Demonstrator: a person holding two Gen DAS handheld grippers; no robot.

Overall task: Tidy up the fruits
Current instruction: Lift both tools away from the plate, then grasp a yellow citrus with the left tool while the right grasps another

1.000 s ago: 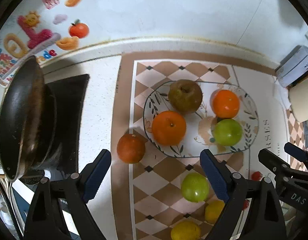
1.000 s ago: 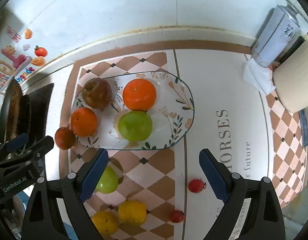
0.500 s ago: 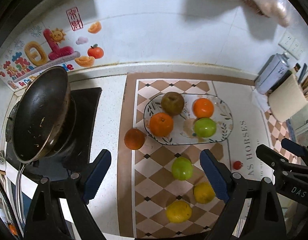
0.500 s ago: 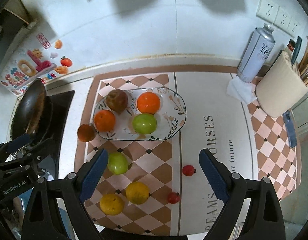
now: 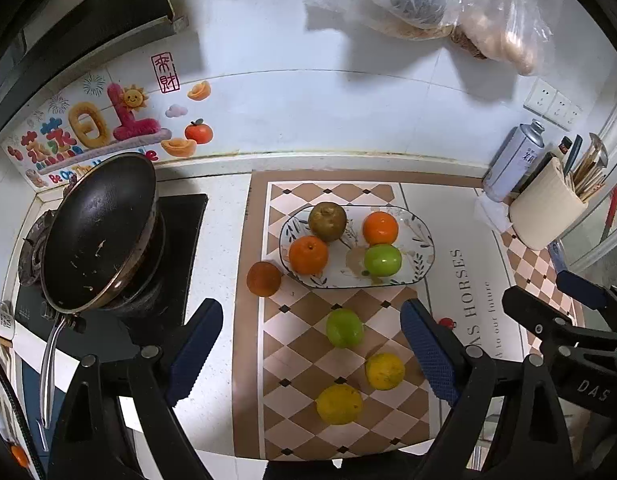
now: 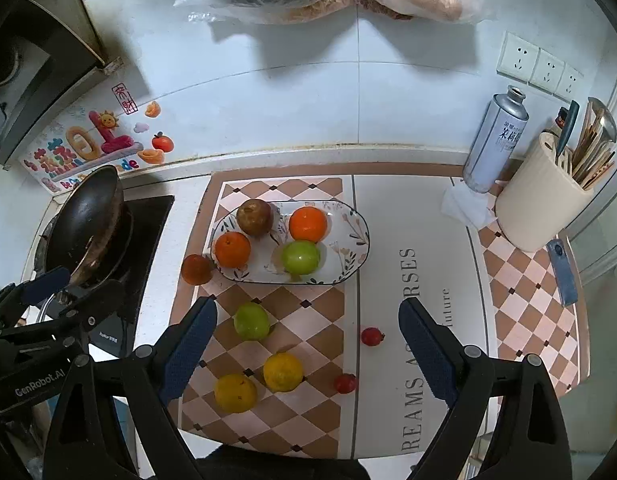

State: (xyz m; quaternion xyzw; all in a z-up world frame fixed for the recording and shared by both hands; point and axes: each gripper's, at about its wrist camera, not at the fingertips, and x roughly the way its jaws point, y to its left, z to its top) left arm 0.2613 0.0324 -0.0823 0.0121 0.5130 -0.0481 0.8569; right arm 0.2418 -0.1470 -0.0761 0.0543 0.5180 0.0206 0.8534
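Readable writing is sparse. The checkered mat point(image 6: 308, 320) carries the words "REAMS", "RSES" and "future" down its pale panel; the left wrist view reads "AS HORSES" and "to our future" there. "GenRobot.AI" shows on the left gripper point(image 5: 308, 344) body in the right wrist view, and "DAS" on the right gripper point(image 6: 308, 344) body in the left wrist view. The spray can point(image 6: 494, 144) bears Chinese characters, and the wall sticker point(image 5: 96, 128) shows "Be" and a red seal.

Both grippers hang above the mat's near edge, jaws spread wide and holding nothing.

The oval plate point(image 6: 354, 256) holds a brown fruit point(image 6: 254, 217), two oranges point(image 6: 307, 224) and a green apple point(image 6: 300, 257); its right end is bare. A dark orange point(image 6: 196, 269) lies off the plate, just beside its left rim. Nearer, on the mat, lie a second green apple point(image 6: 251, 321), two yellow citrus fruits point(image 6: 283, 372) and two small red fruits point(image 6: 371, 336). The pale panel to the right is mostly open; the wok point(image 5: 96, 232) crowds the left.
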